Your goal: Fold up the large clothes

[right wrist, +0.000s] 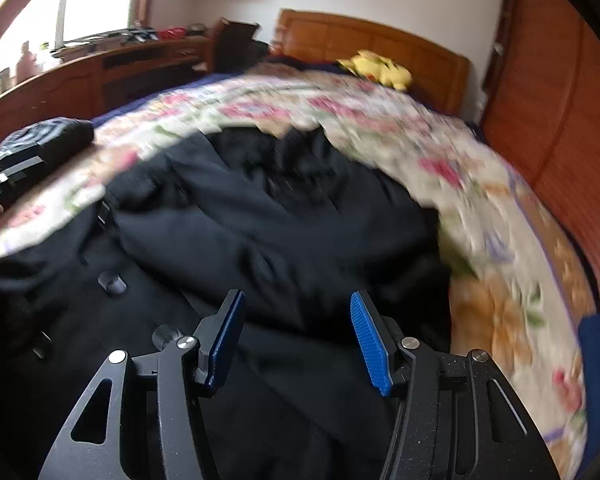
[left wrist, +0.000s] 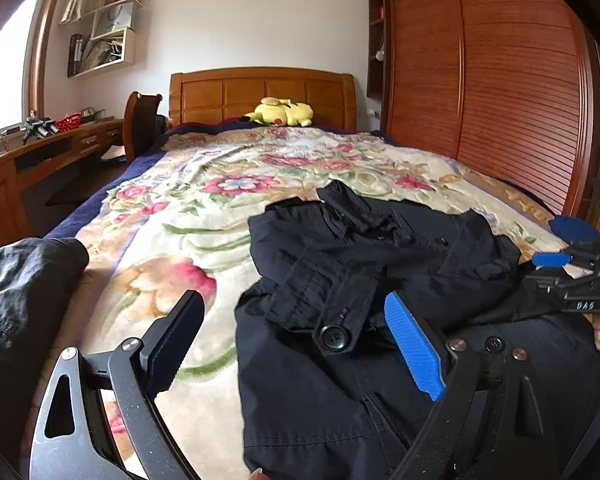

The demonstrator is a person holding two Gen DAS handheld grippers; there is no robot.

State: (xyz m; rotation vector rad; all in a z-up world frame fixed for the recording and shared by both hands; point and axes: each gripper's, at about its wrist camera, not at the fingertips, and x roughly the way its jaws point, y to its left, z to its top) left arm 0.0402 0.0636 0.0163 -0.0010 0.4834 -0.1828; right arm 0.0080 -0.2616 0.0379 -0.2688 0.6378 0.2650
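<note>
Navy-black cotton fabric covers the near part of the bed: a large dark coat with round black buttons (left wrist: 380, 264) lies crumpled on a cream plush blanket with pink and green flowers (left wrist: 204, 184), its collar end bunched toward the headboard and one buttoned cuff or tab folded over the top.

The left gripper (left wrist: 296, 344), black metal with one black pad and one blue ribbed pad, stands wide above the coat's near left edge; its blue finger sits over the cloth, its black finger over the blanket, and nothing is pinched between them. The right gripper (right wrist: 296, 340), of the same make with blue ribbed pads, is parted to a middling width over the coat's dark folds, with no cloth caught between its pads; its own view is smeared with motion blur. In the left wrist view it shows at the coat's right edge, fingertips of the hand holding it just visible.

A second dark garment (left wrist: 24, 280) lies at the bed's left edge. A yellow plush toy (left wrist: 280, 112) rests against the wooden headboard (left wrist: 260, 92).
</note>
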